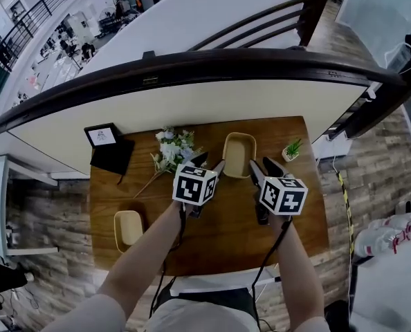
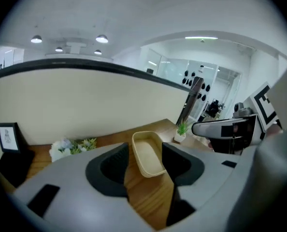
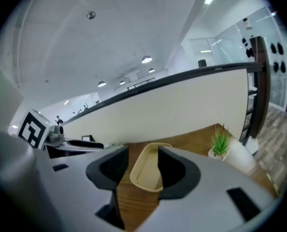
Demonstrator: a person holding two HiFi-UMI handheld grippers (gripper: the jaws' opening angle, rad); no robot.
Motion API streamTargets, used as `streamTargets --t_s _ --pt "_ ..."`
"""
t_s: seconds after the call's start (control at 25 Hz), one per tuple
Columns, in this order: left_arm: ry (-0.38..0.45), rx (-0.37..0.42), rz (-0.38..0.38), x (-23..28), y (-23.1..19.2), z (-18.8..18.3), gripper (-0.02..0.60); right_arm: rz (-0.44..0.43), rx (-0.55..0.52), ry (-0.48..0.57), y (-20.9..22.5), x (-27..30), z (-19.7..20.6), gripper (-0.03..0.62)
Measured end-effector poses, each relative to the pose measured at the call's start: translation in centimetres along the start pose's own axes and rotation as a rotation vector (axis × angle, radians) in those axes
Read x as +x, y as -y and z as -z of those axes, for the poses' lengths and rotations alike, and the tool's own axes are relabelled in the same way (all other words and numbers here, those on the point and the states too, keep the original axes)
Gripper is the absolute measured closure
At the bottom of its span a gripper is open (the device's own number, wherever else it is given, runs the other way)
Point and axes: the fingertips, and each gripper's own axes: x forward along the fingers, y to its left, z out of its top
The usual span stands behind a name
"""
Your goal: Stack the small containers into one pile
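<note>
**Head view.** A brown wood-grain bench [image 1: 223,230] was set against a cream curved partition [image 1: 192,102] capped by a dark rail [image 1: 212,62]. Wood-plank flooring [image 1: 371,154] was seen on either side.

The far container [image 1: 239,154], beige and open-topped, was placed at the middle of the far edge. The near container [image 1: 128,228], alike in colour, was placed by the left front corner, well apart from it. A black picture frame [image 1: 103,137], white flowers [image 1: 172,149] and a small potted plant [image 1: 291,150] were ranged along the far edge.

The left tongs [image 1: 209,164] and right tongs [image 1: 264,171] were held side by side above the bench. Each had its jaws apart with nothing clamped.

**Gripper views.** The far container was framed between the jaws, lying on the bench beyond them. Round ceiling lamps [image 2: 101,38] were shown overhead.
</note>
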Motion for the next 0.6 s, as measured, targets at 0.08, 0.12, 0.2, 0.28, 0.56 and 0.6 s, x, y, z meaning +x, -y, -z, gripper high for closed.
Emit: streamTargets --t_s 0.08,0.12,0.2,0.28,0.56,0.6 --pt "0.039 0.024 -0.004 -2.7 0.7 -1.1 0.362 -0.011 -0.005 0.037 -1.3 -2.4 -1.2 0.397" --pt "0.059 0.037 -0.007 -4.1 1.0 -1.6 0.362 -0.015 -0.008 0.055 -2.0 -3.6 -1.7 0.396" --pt "0.096 0.068 -0.016 -6.8 1.6 -2.5 0.360 -0.024 -0.018 0.087 -3.3 -5.9 -2.7 0.395" --pt "0.130 0.094 -0.024 -9.5 2.3 -3.2 0.360 -0.032 -0.036 0.110 -4.8 -8.3 -3.2 0.393" --pt "0.211 0.140 -0.021 -17.8 5.3 -3.8 0.360 -0.069 -0.109 0.170 -9.7 -15.6 -4.1 0.392" --pt "0.217 0.140 -0.019 -18.8 5.7 -3.6 0.360 -0.075 -0.118 0.176 -10.3 -16.5 -4.2 0.391"
